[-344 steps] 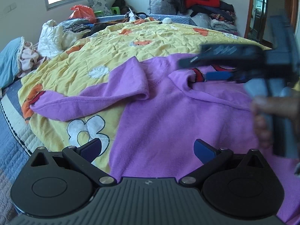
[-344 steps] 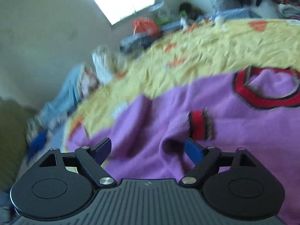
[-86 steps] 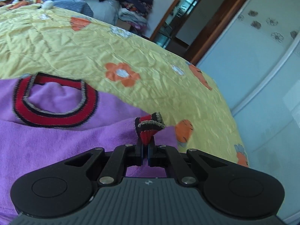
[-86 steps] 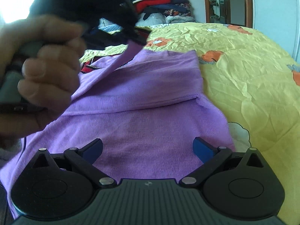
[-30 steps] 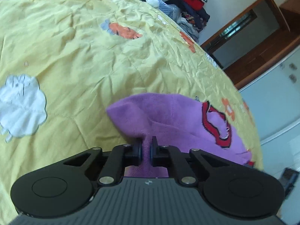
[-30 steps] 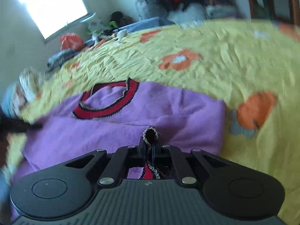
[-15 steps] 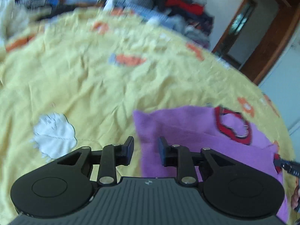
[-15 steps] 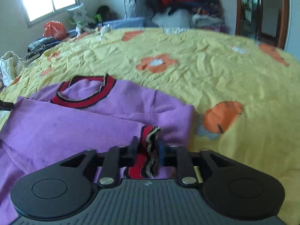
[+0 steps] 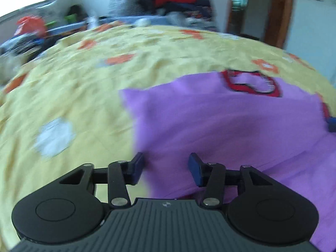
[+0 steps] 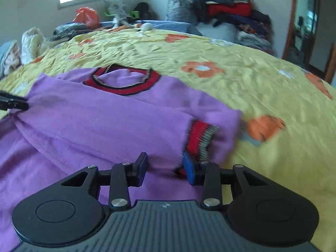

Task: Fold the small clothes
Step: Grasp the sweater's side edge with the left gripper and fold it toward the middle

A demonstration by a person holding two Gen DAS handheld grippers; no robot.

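A purple sweater (image 9: 210, 121) with a red and black collar (image 9: 250, 83) lies folded on the bed. My left gripper (image 9: 166, 166) hovers over its left edge with the jaws opening. Fabric lies below the gap, but the pads press on nothing. In the right wrist view the sweater (image 10: 105, 121) fills the left half, its collar (image 10: 121, 79) at the far side. A sleeve lies across the body, and its red striped cuff (image 10: 199, 136) rests just beyond my right gripper (image 10: 164, 164). That gripper's jaws are opening too, and nothing is pinched between them.
The yellow flowered bedspread (image 10: 231, 52) stretches around the sweater on the far side and right. Heaped clothes (image 10: 226, 6) and an orange bag (image 10: 87, 16) sit behind the bed. A doorway (image 10: 304, 21) stands at the far right.
Both grippers went from shut to open. The left let go of the sweater's folded edge and drew back. The right released the cuff, which now lies on the sweater.
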